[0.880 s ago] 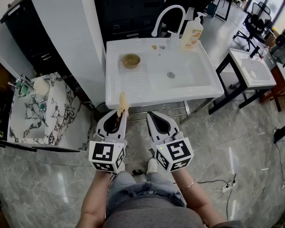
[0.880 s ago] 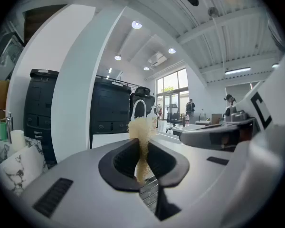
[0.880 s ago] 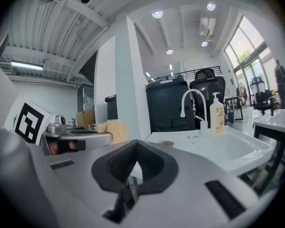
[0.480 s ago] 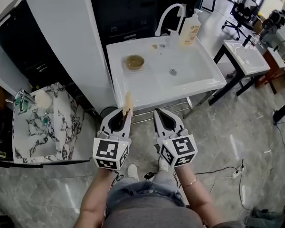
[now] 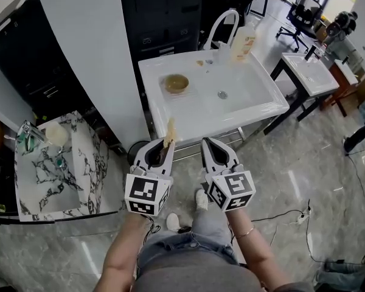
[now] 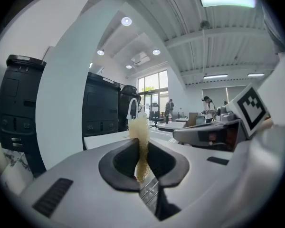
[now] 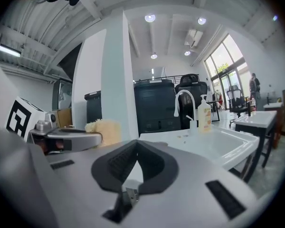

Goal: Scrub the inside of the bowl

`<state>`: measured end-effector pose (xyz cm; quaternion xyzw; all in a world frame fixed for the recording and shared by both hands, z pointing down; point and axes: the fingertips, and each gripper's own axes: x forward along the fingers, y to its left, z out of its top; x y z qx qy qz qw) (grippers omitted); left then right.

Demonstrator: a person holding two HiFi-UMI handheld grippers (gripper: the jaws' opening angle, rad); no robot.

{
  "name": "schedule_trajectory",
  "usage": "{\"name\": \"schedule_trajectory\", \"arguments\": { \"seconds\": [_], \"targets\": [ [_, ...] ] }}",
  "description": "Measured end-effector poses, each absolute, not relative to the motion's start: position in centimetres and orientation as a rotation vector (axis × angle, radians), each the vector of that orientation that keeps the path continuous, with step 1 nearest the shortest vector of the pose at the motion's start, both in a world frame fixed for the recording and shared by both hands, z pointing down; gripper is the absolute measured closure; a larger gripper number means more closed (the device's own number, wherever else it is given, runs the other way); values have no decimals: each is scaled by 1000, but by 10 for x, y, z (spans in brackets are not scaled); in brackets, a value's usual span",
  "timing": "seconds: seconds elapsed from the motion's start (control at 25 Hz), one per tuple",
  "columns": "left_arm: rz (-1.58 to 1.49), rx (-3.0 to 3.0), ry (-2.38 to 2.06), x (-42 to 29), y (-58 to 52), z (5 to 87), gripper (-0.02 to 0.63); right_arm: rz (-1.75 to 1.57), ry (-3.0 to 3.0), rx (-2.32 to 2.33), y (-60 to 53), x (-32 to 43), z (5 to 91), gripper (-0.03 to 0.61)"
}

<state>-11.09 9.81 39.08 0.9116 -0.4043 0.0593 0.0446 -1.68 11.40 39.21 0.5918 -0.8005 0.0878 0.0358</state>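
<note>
— While the left gripper view looks along its own jaws, what sits between them?
— A yellow sponge. The left gripper pinches it upright, and its frayed top stands above the dark pads. The head view shows the same pinch from above. It also shows a marble-patterned basin off to that gripper's left.

— Where is the bowl?
— Only the head view shows it. The bowl sits on the ribbed left part of the white sink. It is straight ahead of the left gripper and well apart from it, past the sink's near rim.

— And the right gripper?
— The right gripper is held just beside the left one. Its own view shows its jaws pressed together with nothing between them. That view also shows the sponge side-on to its left. Ahead to its right, the faucet and a soap bottle stand at the sink's far edge.

— Does anything stand in the way?
— The sink's front rim lies between the grippers and the bowl. A white pillar rises ahead and left of the left gripper. Dark cabinets stand behind the sink, and a second white table stands far right.
</note>
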Motion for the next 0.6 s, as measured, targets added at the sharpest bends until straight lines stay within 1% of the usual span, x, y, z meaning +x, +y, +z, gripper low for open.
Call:
{"name": "schedule_trajectory", "arguments": {
  "seconds": [0.24, 0.6],
  "targets": [
    [185, 2763, -1258, -112, 72, 397, 569, 246, -2460, 1783, 89, -17, 395, 568],
    [222, 2724, -1293, -88, 14, 407, 569, 187, -2474, 1701, 24, 6, 399, 568]
  ]
}}
